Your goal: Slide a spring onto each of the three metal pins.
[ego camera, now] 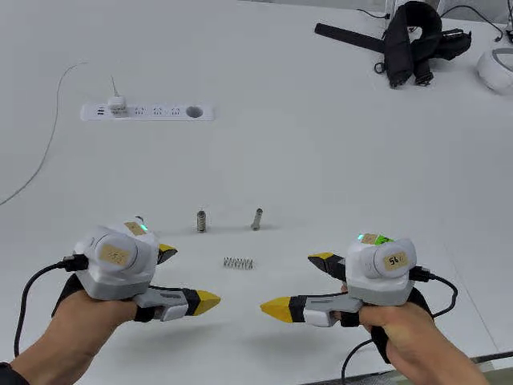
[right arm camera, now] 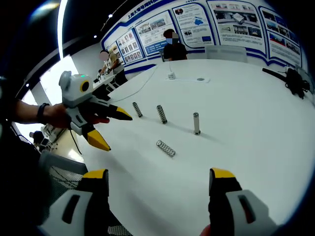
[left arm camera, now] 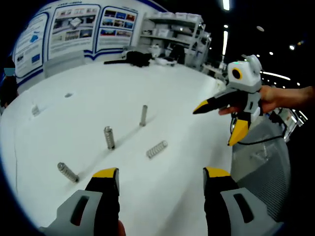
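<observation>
- The left hand-held gripper [ego camera: 192, 276], at the lower left of the head view, has its yellow-tipped jaws spread wide with nothing between them.
- The right hand-held gripper [ego camera: 292, 283], at the lower right, is just as wide open and just as empty. Its tips point toward the left one's, with a clear gap between the two.
- The loose spring [ego camera: 238, 262] lies flat on the white table [ego camera: 321, 160], a little above that gap in the frame. Neither gripper touches it.
- Further up, the bare pin [ego camera: 256, 218] stands upright with no coil around it.
- Near it on the left, the middle pin [ego camera: 201, 220] already wears a spring.
- The third pin [left arm camera: 67, 172], at the lower left of the left gripper view, is also wrapped in a coil.
- Progress, as I judge it: two of the three pins are done. The loose spring has yet to be picked up and threaded over the bare pin.
- Well beyond, a power strip [ego camera: 147, 111] sits at the upper left and some black strapped gear [ego camera: 413, 36] at the upper right.
</observation>
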`<state>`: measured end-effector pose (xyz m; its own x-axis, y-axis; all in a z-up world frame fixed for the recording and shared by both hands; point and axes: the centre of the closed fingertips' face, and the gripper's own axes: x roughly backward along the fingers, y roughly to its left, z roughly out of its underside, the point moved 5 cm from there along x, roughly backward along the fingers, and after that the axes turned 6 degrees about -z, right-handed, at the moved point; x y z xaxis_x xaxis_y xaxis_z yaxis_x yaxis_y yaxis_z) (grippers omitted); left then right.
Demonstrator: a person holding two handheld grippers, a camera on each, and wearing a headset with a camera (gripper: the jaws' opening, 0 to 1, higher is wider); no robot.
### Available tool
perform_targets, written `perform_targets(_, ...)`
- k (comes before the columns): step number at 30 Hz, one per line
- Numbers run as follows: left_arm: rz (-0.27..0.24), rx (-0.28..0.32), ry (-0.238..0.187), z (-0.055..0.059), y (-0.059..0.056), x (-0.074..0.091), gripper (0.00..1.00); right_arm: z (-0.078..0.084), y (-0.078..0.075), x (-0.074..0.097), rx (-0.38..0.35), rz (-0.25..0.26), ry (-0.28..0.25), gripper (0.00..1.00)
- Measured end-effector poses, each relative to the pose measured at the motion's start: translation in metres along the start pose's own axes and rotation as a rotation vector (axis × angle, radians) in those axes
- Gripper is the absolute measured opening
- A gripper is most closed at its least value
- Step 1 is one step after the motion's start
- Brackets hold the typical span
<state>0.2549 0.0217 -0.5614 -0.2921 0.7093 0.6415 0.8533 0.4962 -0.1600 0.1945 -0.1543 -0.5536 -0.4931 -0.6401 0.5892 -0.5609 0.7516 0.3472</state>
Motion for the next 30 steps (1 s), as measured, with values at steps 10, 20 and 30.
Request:
perform_targets(10,0.047,-0.059,0.025,-0.011,-0.004,-0.021,0.71,0.005,0.001,0.008,-0.018,-0.003,-0.014,0.87)
perform_targets(20,0.08,-0.089,0.043,-0.013,-0.01,-0.038,0.69,0.012,0.001,0.011,-0.028,-0.006,-0.002,0.87)
perform_targets(30,0.096,-0.137,0.071,-0.017,-0.008,-0.057,0.66,0.016,0.004,0.011,-0.035,-0.017,0.004,0.86)
